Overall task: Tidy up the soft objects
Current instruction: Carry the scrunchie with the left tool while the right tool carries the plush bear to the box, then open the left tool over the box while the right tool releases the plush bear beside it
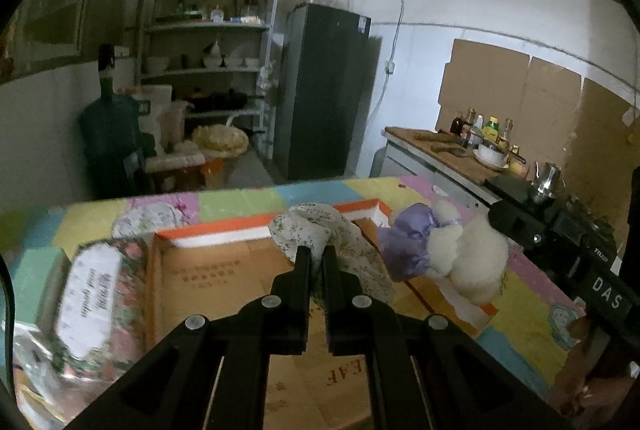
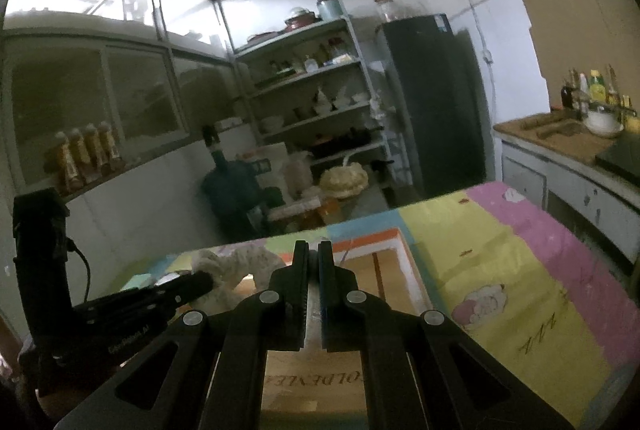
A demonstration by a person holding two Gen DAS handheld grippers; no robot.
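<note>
Floral packet (image 1: pixel 96 294) lies just left of the cardboard box (image 1: pixel 224 270).

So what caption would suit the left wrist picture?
Left tongs clamp a floral cloth above an open cardboard box; right tongs hold a white plush toy alongside.

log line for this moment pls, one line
left gripper shut on floral cloth over cardboard box | right gripper shut on plush toy above box edge | both not yet released
</note>
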